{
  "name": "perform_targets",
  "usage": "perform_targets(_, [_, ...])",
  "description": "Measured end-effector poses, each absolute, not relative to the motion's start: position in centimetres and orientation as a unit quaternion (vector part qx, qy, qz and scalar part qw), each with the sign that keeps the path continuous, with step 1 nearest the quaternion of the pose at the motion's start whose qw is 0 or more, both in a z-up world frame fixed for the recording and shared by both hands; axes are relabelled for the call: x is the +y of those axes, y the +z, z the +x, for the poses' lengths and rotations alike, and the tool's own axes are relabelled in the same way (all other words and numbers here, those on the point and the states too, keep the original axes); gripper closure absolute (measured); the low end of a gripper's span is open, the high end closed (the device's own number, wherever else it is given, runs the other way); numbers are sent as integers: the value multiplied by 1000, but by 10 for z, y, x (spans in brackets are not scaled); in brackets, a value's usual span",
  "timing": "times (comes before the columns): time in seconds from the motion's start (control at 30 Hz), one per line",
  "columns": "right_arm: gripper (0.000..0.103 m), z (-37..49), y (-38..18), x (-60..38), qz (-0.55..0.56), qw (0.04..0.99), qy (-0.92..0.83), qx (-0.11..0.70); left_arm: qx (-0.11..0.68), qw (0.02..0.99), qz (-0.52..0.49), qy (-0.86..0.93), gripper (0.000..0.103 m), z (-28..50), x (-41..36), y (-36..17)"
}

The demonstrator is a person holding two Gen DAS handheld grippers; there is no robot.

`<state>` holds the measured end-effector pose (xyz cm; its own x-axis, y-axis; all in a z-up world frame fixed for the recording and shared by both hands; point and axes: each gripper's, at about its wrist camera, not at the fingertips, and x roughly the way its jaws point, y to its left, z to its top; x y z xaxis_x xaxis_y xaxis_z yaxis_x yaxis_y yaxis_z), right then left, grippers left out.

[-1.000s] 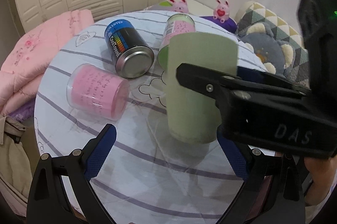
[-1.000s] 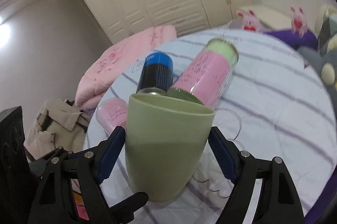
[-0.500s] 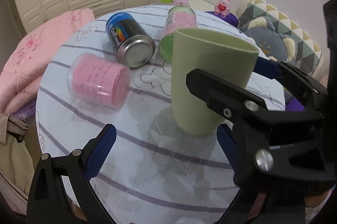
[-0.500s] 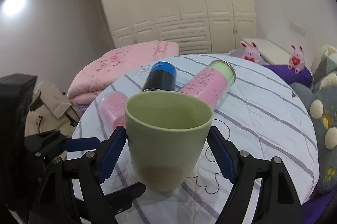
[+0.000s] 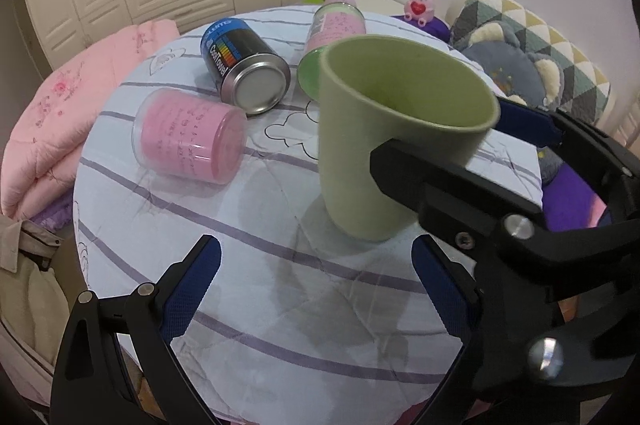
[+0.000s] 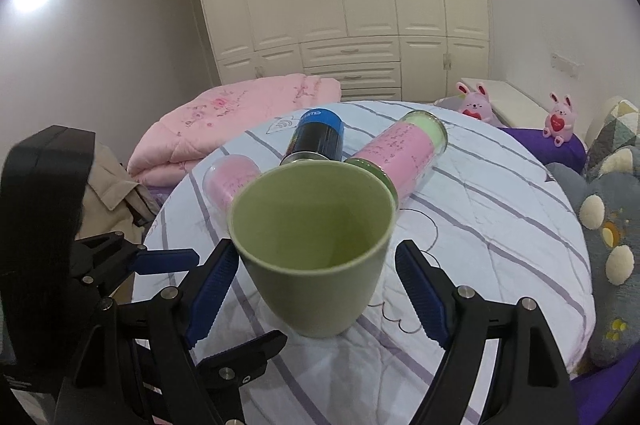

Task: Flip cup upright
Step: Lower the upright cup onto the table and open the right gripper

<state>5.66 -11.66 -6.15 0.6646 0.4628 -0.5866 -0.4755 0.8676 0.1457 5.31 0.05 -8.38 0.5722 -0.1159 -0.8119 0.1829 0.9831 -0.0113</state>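
A pale green cup (image 5: 384,141) stands mouth up on the round table (image 5: 280,297) with the striped cloth; it also shows in the right wrist view (image 6: 316,249). My right gripper (image 6: 316,285) is open, its blue pads either side of the cup with a gap on both sides. It shows in the left wrist view too, one finger (image 5: 440,185) in front of the cup. My left gripper (image 5: 316,289) is open and empty, just in front of the cup.
A short pink canister (image 5: 188,141), a black and blue can (image 5: 244,65) and a tall pink tube (image 5: 332,33) lie on their sides behind the cup. A pink quilt (image 5: 60,113) lies left, cushions (image 5: 528,65) right, wardrobes behind.
The cup went from tilted to standing on the table. My right gripper's pads have come off its sides and the gripper has drawn back a little. The left gripper barely moved.
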Motion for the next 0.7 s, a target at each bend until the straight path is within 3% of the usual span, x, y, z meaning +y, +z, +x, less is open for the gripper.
perform_targets(0.7, [21, 19, -28, -150, -13, 927, 245, 282, 432, 898, 62, -56, 5, 25, -7, -62])
